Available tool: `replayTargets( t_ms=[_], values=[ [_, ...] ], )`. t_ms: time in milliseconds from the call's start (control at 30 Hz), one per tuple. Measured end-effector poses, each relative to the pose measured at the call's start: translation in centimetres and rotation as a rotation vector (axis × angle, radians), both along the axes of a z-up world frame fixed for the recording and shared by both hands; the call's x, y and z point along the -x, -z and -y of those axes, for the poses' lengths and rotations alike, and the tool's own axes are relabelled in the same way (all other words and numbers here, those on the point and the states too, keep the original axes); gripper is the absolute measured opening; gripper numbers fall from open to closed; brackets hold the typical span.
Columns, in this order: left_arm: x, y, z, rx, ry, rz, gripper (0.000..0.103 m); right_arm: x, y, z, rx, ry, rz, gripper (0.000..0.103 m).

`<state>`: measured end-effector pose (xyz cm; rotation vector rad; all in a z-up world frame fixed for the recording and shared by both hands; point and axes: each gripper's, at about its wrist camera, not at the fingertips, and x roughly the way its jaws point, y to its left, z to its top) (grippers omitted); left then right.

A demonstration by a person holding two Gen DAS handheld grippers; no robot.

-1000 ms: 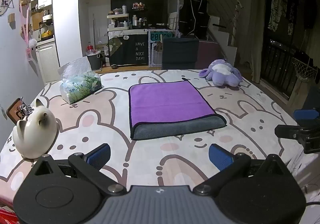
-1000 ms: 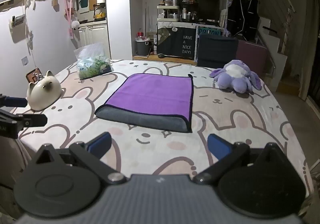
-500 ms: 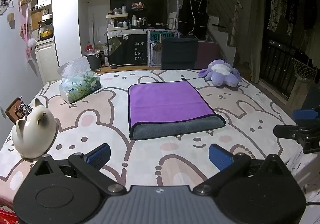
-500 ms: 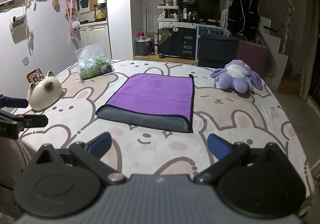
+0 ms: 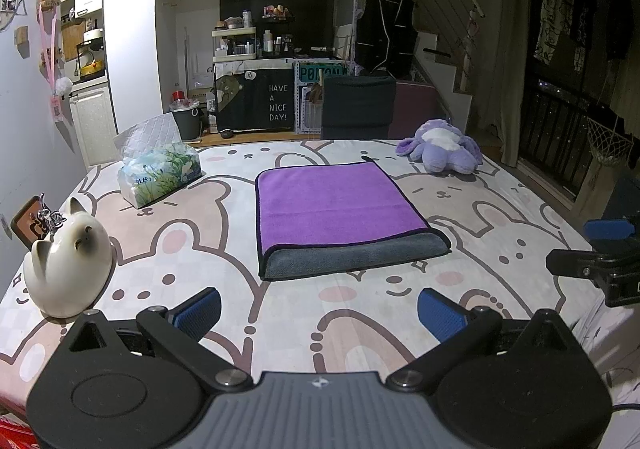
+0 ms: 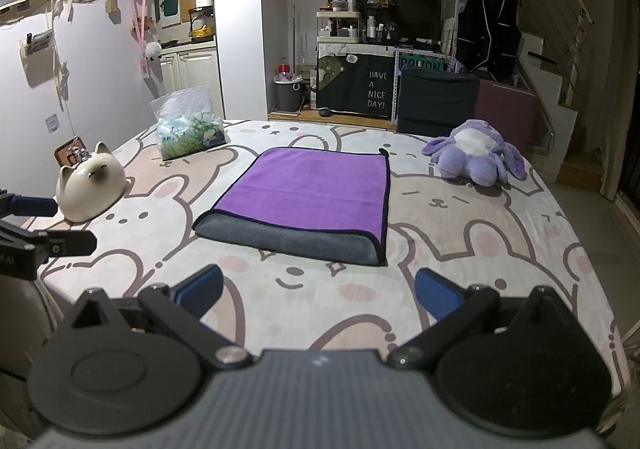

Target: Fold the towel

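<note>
Towel [image 5: 340, 209] lies folded mid-table [image 5: 360, 329], grey edge nearest you, bare cloth on all sides. Your left gripper [image 5: 318, 307] and right gripper [image 6: 318, 291] hover level over the near edge, both spread wide, holding nothing.

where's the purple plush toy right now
The plush sits at the table's far right in both views, beyond the towel's far right corner and apart from it, in front of the dark chair.

Both wrist views low over table's [image 5: 360, 329] near edge, facing towel [image 5: 340, 205].
</note>
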<state>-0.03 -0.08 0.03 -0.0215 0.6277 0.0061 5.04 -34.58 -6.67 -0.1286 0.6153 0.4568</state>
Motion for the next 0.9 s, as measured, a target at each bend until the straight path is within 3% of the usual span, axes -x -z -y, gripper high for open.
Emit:
replayTargets(
  t_ms=[900],
  values=[
    [0.01,0.00,0.00,0.001,0.000,0.001,0.103,0.05,0.15,-0.20,-0.003,-0.002,-0.002,0.103]
  ],
)
